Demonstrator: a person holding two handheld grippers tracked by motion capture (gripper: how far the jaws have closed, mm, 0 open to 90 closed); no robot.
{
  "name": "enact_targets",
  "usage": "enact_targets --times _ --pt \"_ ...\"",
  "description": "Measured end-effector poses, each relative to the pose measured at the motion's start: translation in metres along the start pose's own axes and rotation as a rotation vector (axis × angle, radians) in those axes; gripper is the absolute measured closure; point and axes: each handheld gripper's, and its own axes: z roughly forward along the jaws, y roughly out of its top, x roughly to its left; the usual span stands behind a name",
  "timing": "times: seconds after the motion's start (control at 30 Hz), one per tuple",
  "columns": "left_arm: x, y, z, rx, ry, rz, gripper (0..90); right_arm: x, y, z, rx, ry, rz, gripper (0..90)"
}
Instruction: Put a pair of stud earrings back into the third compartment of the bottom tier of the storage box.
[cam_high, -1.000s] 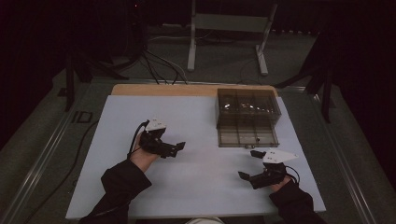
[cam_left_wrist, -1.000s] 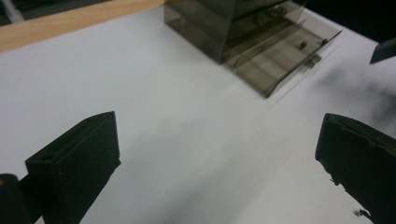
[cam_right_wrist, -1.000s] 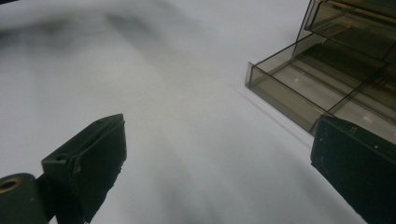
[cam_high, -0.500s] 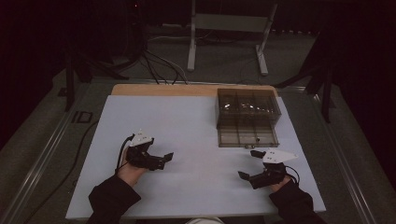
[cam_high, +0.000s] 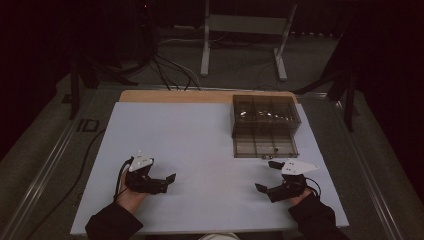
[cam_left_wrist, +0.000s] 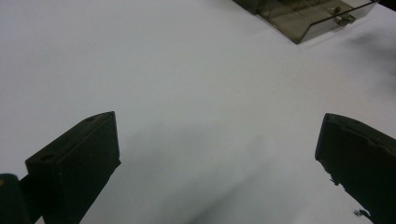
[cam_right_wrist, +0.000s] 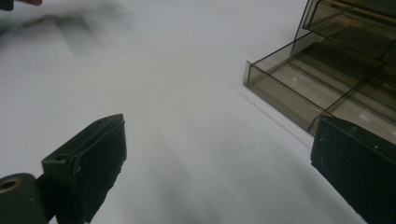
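The table (cam_high: 200, 150), covered in a white sheet, takes up most of what I can see, with a bare wooden strip along its far edge. On its far right quarter sits a smoky clear plastic box (cam_high: 265, 125), split into compartments, with a shallow drawer (cam_high: 265, 146) pulled out toward the person. A small metal bit lies in the drawer close to its front lip; what it is I can't tell from here. One or two more tiny pieces seem to lie on the sheet just in front of the drawer.

The right gripper (cam_high: 267, 175) hovers low over the sheet just in front of that drawer, jaws spread wide with nothing between them; its own view shows the drawer's corner close ahead on the right. The left gripper (cam_high: 167, 181) is well apart from the box, down at the near left, also gaping and empty, pointing across the bare sheet toward the box.

My guess is this is a pause before a reach: nothing is in hand. The right gripper is the one placed to act. Next it would need to ease forward and settle its jaws either side of the drawer front or one of the small pieces, squarely, since they're small and the plastic is slick.
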Motion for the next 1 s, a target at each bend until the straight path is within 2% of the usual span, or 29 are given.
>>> enact_targets --times 0.1,0.2,0.37,0.47,0.73,1.0 --pt "0.000 -0.004 -0.003 -0.003 0.007 -0.001 1.1 -0.001 -0.001 0.000 0.002 -0.003 0.000 3.6" --pt "0.000 -0.006 -0.004 0.000 -0.003 0.000 1.1 -0.001 -0.001 0.000 0.004 -0.006 -0.001 3.6" --pt "-0.001 -0.008 -0.007 -0.006 0.011 0.011 1.1 -0.002 -0.001 0.001 0.006 -0.012 0.001 3.6" --pt "-0.001 -0.009 -0.009 -0.014 -0.005 0.010 1.1 -0.002 -0.002 0.002 0.011 -0.013 -0.002 3.6" --pt "-0.005 -0.013 -0.006 0.001 -0.010 0.039 1.1 -0.002 -0.002 0.003 0.016 -0.014 -0.003 3.6" --pt "-0.006 -0.014 -0.004 0.000 -0.018 0.032 1.1 -0.002 -0.001 0.002 0.012 -0.015 -0.005 3.6"
